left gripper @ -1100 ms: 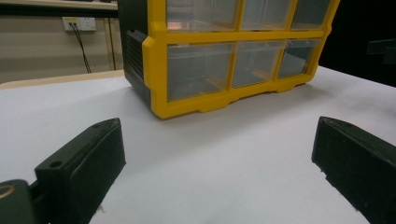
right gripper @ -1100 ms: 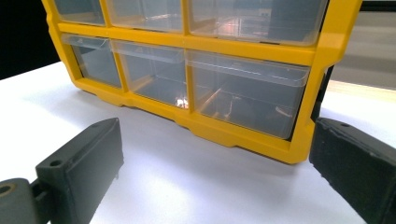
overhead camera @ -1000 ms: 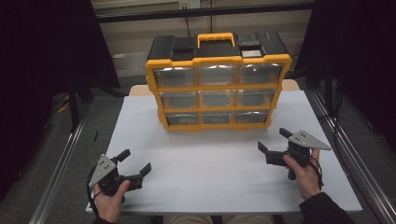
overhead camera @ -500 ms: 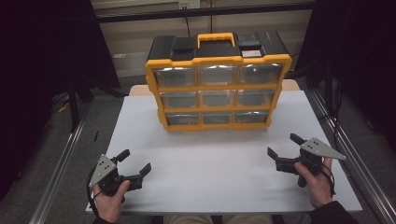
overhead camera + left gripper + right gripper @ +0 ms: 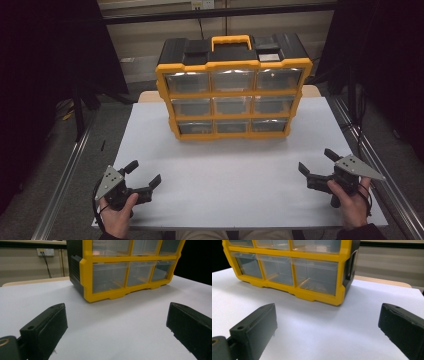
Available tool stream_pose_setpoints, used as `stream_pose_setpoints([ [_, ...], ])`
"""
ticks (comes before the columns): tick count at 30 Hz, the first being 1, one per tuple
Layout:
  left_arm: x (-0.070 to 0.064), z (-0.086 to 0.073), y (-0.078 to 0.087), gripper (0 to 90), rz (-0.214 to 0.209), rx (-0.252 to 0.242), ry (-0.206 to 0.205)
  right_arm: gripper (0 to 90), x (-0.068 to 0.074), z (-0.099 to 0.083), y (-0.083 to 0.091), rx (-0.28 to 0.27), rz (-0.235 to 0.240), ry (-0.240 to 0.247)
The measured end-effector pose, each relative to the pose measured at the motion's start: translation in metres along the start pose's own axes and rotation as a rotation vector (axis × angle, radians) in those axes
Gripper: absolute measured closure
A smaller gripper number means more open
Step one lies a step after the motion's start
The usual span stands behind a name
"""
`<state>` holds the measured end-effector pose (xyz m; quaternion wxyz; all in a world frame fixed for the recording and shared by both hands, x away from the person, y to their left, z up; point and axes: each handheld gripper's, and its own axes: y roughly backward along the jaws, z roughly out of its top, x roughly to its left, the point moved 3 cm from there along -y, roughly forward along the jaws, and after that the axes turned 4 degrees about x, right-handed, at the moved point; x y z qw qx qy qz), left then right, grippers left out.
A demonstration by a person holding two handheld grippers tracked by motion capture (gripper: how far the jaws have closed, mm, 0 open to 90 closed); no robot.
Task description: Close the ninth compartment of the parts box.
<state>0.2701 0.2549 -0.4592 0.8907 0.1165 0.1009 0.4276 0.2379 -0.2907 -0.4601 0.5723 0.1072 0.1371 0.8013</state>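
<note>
Both hands rest low at the bench's [image 5: 225, 170] near corners, left tongs [image 5: 145, 176] and right tongs [image 5: 317, 165] spread wide, aimed toward the drawer cabinet [image 5: 232, 90].

From the high view I cannot make out what lies in the drawers of the organiser [image 5: 233, 92]; glare whitens the top row. In the left gripper view its top row and right end are cut off by the frame, and in the right gripper view its top and left end are cut off. Both jaws of each gripper run off the lower edge in their own views. The person's forearms are cut off at the bottom of the high view.
</note>
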Motion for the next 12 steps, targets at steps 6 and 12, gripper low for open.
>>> stream_pose_setpoints([
  [6,-0.0005,-0.0006,-0.0003,3.2,0.000,0.005,0.000,1.4,-0.0040,-0.0041,0.0090,0.003,-0.012,0.001],
  [12,-0.0003,-0.0004,-0.0003,3.2,0.001,0.003,0.001,1.5,-0.0026,-0.0047,0.0072,0.011,-0.005,0.006],
])
